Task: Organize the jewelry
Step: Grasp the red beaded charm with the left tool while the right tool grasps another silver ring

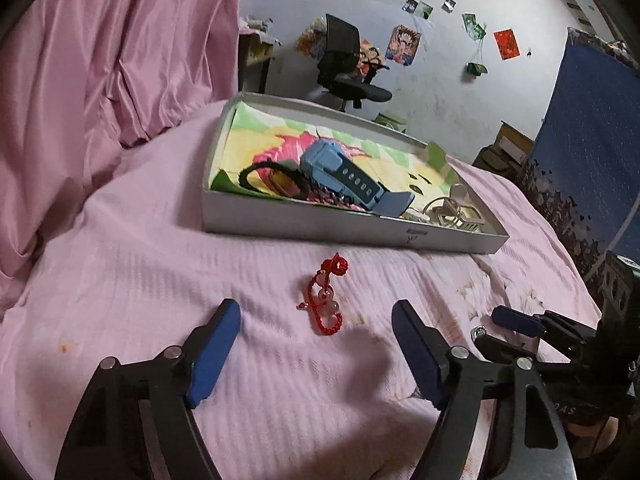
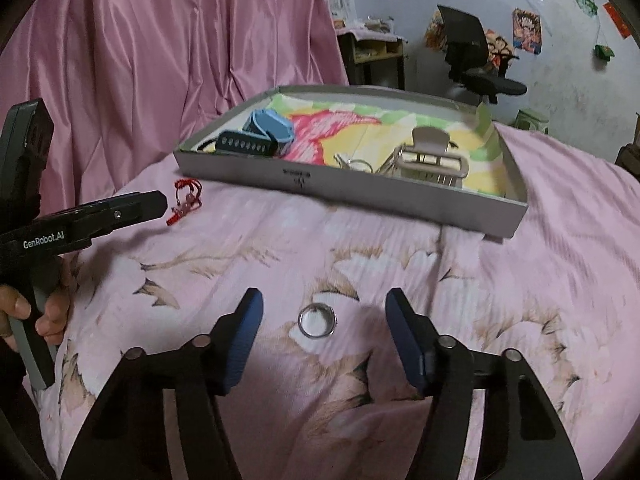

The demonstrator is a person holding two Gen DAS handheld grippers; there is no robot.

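Note:
A red cord bracelet with pale beads (image 1: 326, 296) lies on the pink bedspread, just ahead of and between the fingers of my open, empty left gripper (image 1: 316, 316); it also shows in the right wrist view (image 2: 186, 200). A silver ring (image 2: 317, 320) lies on the bedspread between the fingers of my open, empty right gripper (image 2: 322, 308). Behind them a shallow grey box (image 1: 304, 230) holds a blue watch (image 1: 340, 172), a black hair band (image 1: 264, 178), a beige hair claw (image 2: 434, 160) and metal rings (image 1: 444, 208).
The box also shows in the right wrist view (image 2: 360, 192). Pink curtain (image 1: 112, 48) hangs at the left behind the bed. A black office chair (image 1: 344, 68) and a poster-covered wall are far behind. A blue cloth (image 1: 592, 148) stands at the right.

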